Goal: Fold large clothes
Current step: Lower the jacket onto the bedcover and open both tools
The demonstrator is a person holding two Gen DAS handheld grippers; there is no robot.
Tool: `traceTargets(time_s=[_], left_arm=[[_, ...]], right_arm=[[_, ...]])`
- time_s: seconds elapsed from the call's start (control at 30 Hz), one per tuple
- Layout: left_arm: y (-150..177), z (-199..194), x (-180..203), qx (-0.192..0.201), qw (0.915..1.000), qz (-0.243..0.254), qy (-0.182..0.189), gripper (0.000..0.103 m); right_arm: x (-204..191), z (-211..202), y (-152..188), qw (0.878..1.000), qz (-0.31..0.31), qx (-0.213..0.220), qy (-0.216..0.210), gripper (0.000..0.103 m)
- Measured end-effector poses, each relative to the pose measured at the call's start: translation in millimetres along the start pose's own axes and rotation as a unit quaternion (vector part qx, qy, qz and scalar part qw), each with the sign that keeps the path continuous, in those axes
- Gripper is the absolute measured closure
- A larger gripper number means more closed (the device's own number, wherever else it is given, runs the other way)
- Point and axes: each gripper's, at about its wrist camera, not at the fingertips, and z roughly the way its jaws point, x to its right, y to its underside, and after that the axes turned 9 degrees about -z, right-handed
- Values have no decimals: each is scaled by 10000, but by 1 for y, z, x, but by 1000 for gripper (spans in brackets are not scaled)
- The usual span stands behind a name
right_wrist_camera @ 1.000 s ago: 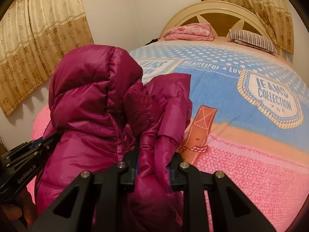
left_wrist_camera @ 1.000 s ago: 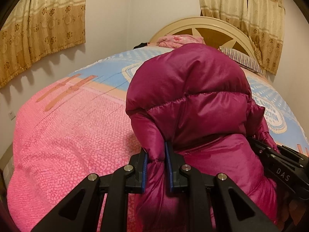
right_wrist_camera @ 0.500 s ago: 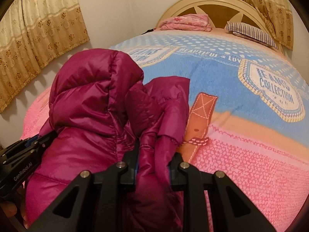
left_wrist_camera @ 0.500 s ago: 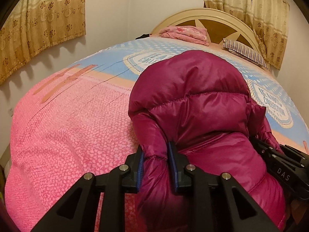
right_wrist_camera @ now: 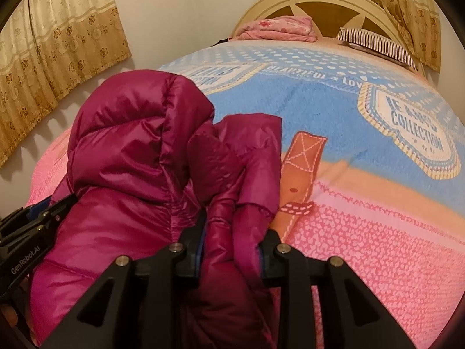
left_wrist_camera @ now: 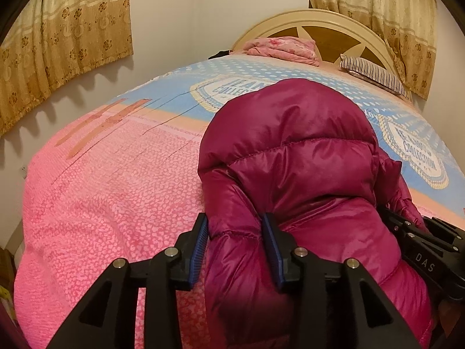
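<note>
A magenta puffer jacket [left_wrist_camera: 290, 151] with a hood lies bunched on the bed's pink and blue cover [left_wrist_camera: 101, 203]. My left gripper [left_wrist_camera: 235, 241] straddles a padded fold at the jacket's left edge. Its jaws are opening and the puffed fabric fills the gap without looking pinched. In the right wrist view the jacket [right_wrist_camera: 130, 145] spreads to the left, and my right gripper [right_wrist_camera: 231, 247] still squeezes a sleeve-like fold while its jaws begin opening. Each gripper shows at the edge of the other's view: the right one [left_wrist_camera: 421, 250] and the left one [right_wrist_camera: 29, 232].
A folded pink blanket [left_wrist_camera: 282, 48] and a striped pillow [left_wrist_camera: 375, 75] lie by the cream headboard [left_wrist_camera: 328, 26]. Gold curtains [left_wrist_camera: 64, 37] hang on the wall left of the bed. The bed cover [right_wrist_camera: 363, 232] stretches right of the jacket.
The left jaws have spread well apart around the jacket fold. The right jaws have widened slightly, fabric still between them. Both views have dipped a little toward the bed.
</note>
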Motion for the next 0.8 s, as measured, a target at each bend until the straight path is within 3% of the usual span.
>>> traceTargets(time_s=[0.2,0.27,0.33,0.37,0.4,0.47,0.63,0.8], left_arm=[[-2,-19,-4,82,10000,5,-43,62],[-4,-43,-7,318,9995,-36,-15,60],[-5,-70,-10,547,9985,-1,25,51],[-6,-86,-12,672,9977,14,49,42],[-5,-99,-13,800,9968,26,73,34],[-2,-129,-17,1093,9939,88,148,30],[5,-186,-25,1505,9881,190,246,27],[13,-221,-30,1770,9834,133,388,26]], right_arm=[[0,-9,0,10000,17,79,40,64],[2,-26,0,9996,103,246,8,49],[0,-49,-2,9987,68,507,58,37],[-4,-67,-2,9977,-15,665,147,31],[-7,-83,-2,9964,-94,809,217,29],[-13,-112,0,9942,-167,1027,258,28],[-23,-168,17,9892,-197,1411,340,18],[-34,-201,30,9860,-244,1604,395,18]])
